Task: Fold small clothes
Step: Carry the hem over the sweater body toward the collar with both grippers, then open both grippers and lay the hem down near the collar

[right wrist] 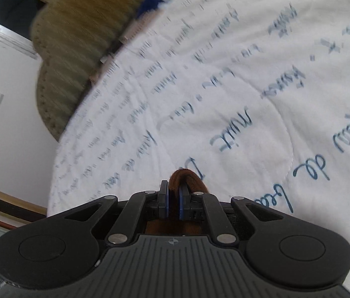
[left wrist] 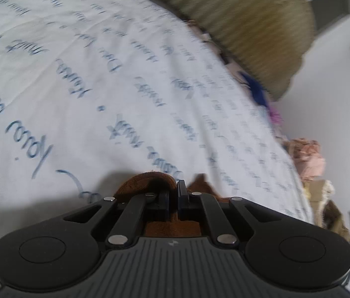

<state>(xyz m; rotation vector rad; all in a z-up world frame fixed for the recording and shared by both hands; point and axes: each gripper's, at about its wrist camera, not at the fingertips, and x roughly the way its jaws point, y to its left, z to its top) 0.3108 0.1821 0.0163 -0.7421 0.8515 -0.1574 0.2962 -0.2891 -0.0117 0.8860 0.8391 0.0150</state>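
The left gripper (left wrist: 175, 196) has its fingers pressed fully together on a fold of one brown garment (left wrist: 150, 181). The cloth bulges out in front of the fingertips and also shows behind them, inside the gripper's frame. The right gripper (right wrist: 174, 200) is nearly closed, with a thick fold of brown garment (right wrist: 185, 178) pinched between its two blue-edged fingers (right wrist: 181, 204); the cloth rises just above the fingertips. Whether both grippers hold the same piece I cannot tell, as each view shows only a small part.

Under both lies one white bedcover (left wrist: 100, 74) printed with blue handwriting. At its far edge there is one olive ribbed blanket (left wrist: 249, 24), some blue and pink cloth (left wrist: 257, 87) beside it, and a small heap of pale clothes (left wrist: 309, 159) at the bed's side.
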